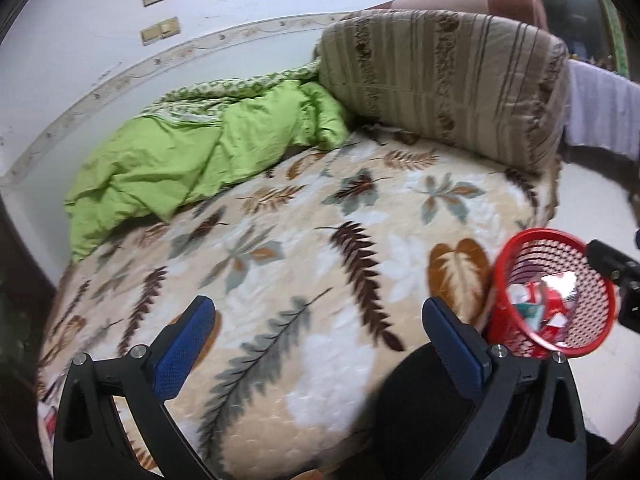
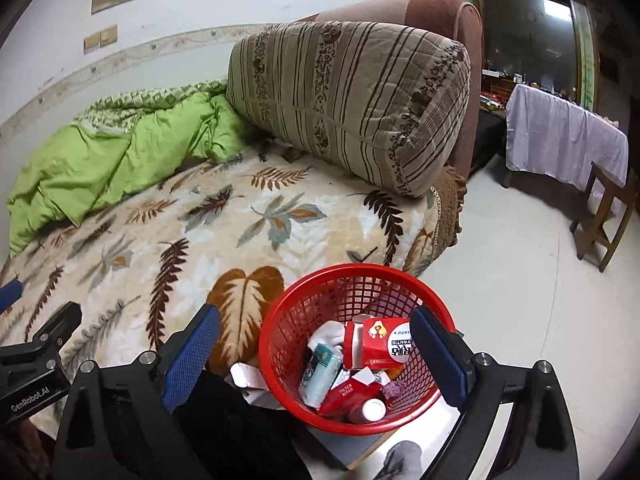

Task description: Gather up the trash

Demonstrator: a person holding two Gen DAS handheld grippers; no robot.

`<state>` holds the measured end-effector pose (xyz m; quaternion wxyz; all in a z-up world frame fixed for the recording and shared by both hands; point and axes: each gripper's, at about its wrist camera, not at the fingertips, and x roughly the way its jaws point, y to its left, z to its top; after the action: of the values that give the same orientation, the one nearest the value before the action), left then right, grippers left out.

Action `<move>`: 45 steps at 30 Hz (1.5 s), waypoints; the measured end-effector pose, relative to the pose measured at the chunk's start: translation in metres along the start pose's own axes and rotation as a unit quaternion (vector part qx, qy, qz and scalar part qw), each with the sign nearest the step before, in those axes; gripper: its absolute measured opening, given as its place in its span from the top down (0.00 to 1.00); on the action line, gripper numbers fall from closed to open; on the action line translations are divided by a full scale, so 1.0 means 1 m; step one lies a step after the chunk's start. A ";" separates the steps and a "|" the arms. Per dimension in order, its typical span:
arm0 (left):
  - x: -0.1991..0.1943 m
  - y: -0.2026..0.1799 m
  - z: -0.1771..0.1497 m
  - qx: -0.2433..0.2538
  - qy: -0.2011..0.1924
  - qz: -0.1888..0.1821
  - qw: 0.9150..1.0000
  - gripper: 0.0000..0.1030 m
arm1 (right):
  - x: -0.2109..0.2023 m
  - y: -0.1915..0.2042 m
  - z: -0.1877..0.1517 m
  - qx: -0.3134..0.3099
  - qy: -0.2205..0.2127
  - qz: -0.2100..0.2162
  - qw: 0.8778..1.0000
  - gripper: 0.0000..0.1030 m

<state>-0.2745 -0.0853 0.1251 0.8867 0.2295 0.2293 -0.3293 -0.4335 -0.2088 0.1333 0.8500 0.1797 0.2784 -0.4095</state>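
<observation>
Basket: red mesh wastebasket point(image 2: 356, 344) is seen standing just beside the bed's near corner, on a low grey-edged surface; it is seen at the right edge of the left wrist view point(image 1: 554, 292).
Trash: red cartons point(image 2: 380, 344), a pale tube point(image 2: 322, 376), a small white-capped bottle point(image 2: 370, 410) and crumpled white paper are held inside the basket; a white paper scrap point(image 2: 248, 380) is seen outside, touching the rim on the bed side.
Left gripper point(image 1: 320, 320): jaws are spread wide and nothing is held; it is poised over the leaf-patterned blanket point(image 1: 280, 240).
Right gripper point(image 2: 316, 344): jaws are spread wide and empty, framing the basket's mouth from above; whether the pads touch the rim cannot be told.
Bedding: green duvet point(image 1: 192, 152) is bunched against the wall; striped brown cushion point(image 2: 352, 100) is propped on the blanket at the head end.
Surroundings: table draped in lilac cloth point(image 2: 560, 136) and a wooden chair point(image 2: 604, 220) are set well apart from the bed, across the pale floor.
</observation>
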 end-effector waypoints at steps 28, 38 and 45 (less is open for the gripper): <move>0.012 0.018 -0.009 -0.045 0.033 -0.019 0.998 0.00 | 0.004 0.004 -0.005 -0.012 0.018 -0.003 1.000 0.06; 0.012 0.018 -0.009 -0.045 0.033 -0.018 0.998 0.00 | 0.006 0.007 -0.005 -0.019 0.022 -0.002 1.000 0.06; 0.011 0.016 -0.008 -0.046 0.032 -0.021 0.998 0.00 | 0.006 0.007 -0.005 -0.019 0.022 -0.002 1.000 0.06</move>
<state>-0.2578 -0.0753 0.1169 0.8815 0.1944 0.2774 -0.3291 -0.4263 -0.2056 0.1259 0.8460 0.1720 0.3054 -0.4017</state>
